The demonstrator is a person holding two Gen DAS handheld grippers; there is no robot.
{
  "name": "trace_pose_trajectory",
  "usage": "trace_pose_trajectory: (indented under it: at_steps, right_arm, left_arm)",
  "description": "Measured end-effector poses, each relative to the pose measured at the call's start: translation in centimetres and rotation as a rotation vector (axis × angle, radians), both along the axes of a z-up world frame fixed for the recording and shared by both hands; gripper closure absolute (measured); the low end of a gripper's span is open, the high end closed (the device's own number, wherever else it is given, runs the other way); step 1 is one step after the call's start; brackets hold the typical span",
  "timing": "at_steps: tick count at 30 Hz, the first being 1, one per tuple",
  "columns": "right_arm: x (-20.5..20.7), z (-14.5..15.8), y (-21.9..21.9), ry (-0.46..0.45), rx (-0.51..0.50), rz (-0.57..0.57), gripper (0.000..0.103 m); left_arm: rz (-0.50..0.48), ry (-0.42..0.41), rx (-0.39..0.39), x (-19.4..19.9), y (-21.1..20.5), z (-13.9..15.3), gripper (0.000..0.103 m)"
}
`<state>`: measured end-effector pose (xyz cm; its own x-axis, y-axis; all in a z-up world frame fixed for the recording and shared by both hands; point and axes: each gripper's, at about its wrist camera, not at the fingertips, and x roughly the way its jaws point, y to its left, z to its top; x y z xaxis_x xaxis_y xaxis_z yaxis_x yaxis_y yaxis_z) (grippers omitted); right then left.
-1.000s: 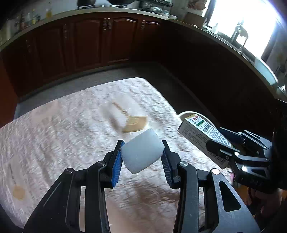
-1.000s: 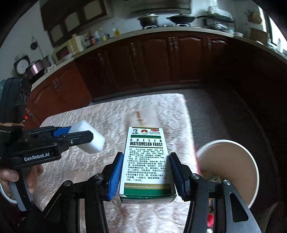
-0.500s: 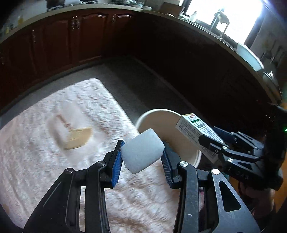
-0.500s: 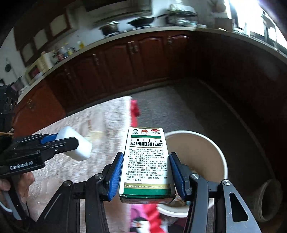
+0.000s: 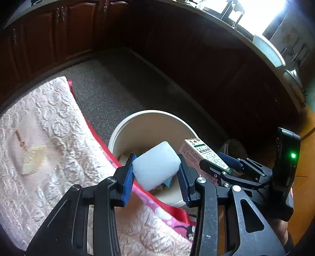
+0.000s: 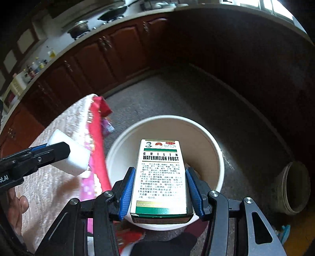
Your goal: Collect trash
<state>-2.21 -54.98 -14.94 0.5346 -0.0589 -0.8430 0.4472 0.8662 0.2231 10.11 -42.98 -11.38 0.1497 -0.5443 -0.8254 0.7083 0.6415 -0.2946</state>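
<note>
Over the bucket (image 6: 214, 149); left tool (image 5: 156, 174) grips foam block (image 5: 155, 164); right tool (image 6: 160, 192) grips medicine box (image 6: 160, 177)

Daylight floods in from a window (image 5: 261, 13) at the upper right of the left wrist view and blows out to pure white glare there. The dark wood cabinets (image 6: 118, 51) sit in deep shade, nearly black on the right side. Both fisheye views bend the counter line into a strong curve and darken to black at the corners. The tablecloth (image 5: 39, 137) is evenly lit; in the right wrist view its near part smears with motion blur.
</note>
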Motion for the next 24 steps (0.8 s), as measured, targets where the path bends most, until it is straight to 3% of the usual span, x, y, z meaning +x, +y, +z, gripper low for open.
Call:
trace_pose_trajectory:
  at_steps: [12, 17, 24]
  right_arm:
    - [0.3, -3.8, -2.0, 0.089, 0.018, -0.052, 0.053]
    - [0.7, -4.7, -2.3, 0.109, 0.023, -0.061, 0.049]
    - [0.2, -4.6, -2.4, 0.103, 0.034, -0.086, 0.042]
  left_arm:
    - [-0.002, -0.012, 0.034, 0.2, -2.3, -1.8, 0.061]
    - [0.002, -0.022, 0.039, 0.6, -2.9, -2.3, 0.059]
    - [0.010, -0.018, 0.035, 0.1, -2.3, -2.9, 0.046]
